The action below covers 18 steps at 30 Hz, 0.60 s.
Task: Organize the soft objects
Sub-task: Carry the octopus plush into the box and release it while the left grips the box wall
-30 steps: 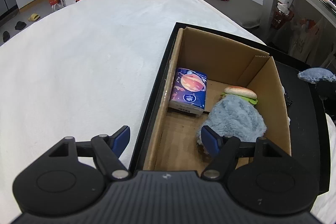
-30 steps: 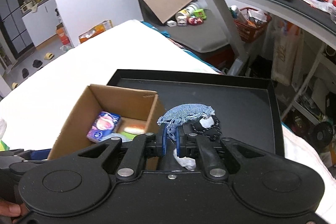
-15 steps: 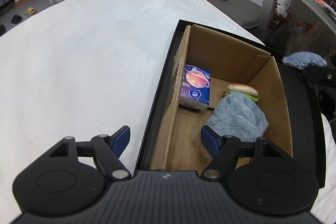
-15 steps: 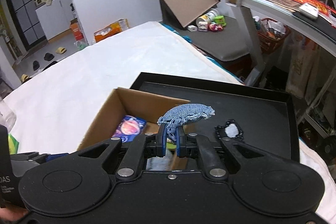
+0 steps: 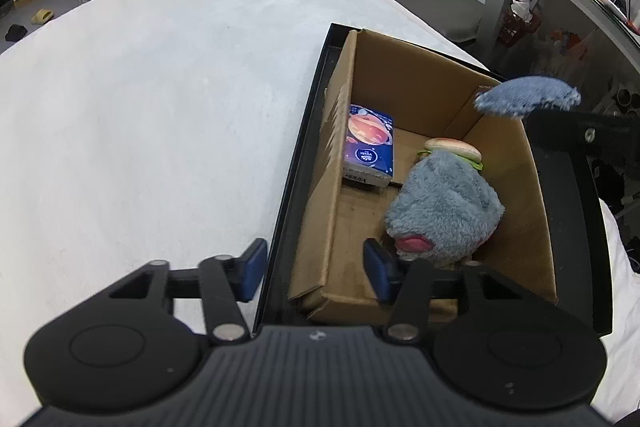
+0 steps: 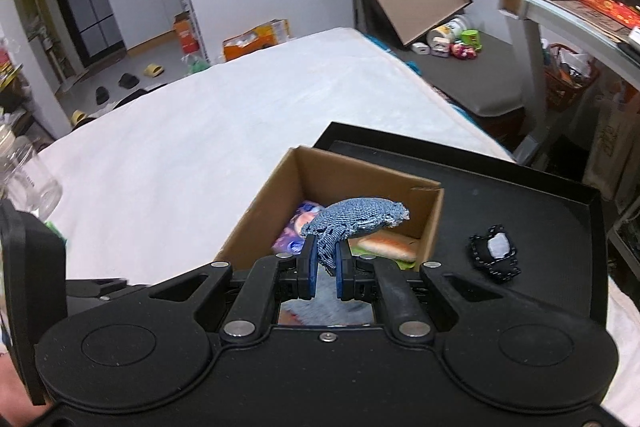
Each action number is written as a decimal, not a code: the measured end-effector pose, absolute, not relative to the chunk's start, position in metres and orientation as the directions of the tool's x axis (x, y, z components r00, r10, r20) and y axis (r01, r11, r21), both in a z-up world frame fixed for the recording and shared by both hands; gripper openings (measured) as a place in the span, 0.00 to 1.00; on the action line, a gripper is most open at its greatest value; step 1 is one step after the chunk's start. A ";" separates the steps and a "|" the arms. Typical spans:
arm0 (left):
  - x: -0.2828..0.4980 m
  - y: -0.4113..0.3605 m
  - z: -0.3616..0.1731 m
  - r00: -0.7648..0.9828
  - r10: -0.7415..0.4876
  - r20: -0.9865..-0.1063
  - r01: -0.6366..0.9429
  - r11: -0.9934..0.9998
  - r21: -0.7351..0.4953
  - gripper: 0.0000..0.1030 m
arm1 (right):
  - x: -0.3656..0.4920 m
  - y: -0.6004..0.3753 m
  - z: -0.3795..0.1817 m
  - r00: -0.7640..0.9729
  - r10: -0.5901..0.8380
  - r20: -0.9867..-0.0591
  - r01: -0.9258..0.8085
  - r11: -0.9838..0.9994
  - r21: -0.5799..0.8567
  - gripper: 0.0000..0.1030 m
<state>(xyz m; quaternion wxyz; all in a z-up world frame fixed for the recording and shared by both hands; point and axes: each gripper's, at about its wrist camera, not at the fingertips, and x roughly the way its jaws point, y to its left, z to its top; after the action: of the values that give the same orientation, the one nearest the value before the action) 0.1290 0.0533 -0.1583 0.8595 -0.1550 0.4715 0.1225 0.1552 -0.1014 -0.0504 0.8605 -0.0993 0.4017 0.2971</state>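
A cardboard box (image 5: 416, 83) stands in the left part of a black tray (image 5: 568, 227) on a white bed. In it lie a blue tissue pack (image 5: 370, 143), a toy burger (image 5: 452, 147) and a grey plush (image 5: 444, 211). My left gripper (image 5: 315, 269) is closing. The box's near-left wall and the tray's rim are between its fingers, and the pads do not touch them. My right gripper (image 6: 325, 269) is shut on a scrap of blue denim (image 6: 356, 217) and holds it above the box (image 6: 360, 175). From the left wrist the denim (image 5: 524, 99) hangs over the box's far right corner.
A small black pouch with a white patch (image 6: 494, 251) lies on the tray's (image 6: 520, 203) bare right half. A clear plastic jar (image 6: 24, 175) stands at the left edge. White bedding (image 5: 160, 107) spreads to the left of the tray. A desk and clutter lie beyond the bed.
The left jaws have narrowed around the box's wall. The right gripper has carried the denim scrap leftward from over the tray to over the box.
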 end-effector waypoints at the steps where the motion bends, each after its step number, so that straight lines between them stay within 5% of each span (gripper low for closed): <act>1: 0.128 0.054 -0.158 0.526 0.063 -0.848 -0.359 0.920 -0.154 0.36 | 0.154 -0.100 -0.051 0.494 0.434 -0.753 -0.596 0.800 0.070 0.09; 9: 0.125 0.054 -0.158 0.545 0.057 -0.837 -0.356 0.919 -0.169 0.19 | 0.145 -0.085 -0.054 0.455 0.450 -0.768 -0.628 0.774 0.080 0.09; 15: 0.124 0.054 -0.158 0.552 0.060 -0.831 -0.355 0.919 -0.170 0.17 | 0.141 -0.078 -0.057 0.433 0.465 -0.772 -0.647 0.757 0.093 0.09; 18: 0.124 0.054 -0.158 0.551 0.065 -0.832 -0.362 0.917 -0.168 0.17 | 0.142 -0.075 -0.063 0.391 0.482 -0.784 -0.662 0.739 0.124 0.23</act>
<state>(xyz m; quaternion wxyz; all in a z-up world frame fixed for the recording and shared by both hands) 0.1241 0.0544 -0.1583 0.8655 -0.1623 0.4575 0.1234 0.1419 -0.0748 -0.0627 0.8274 -0.1046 0.4301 0.3456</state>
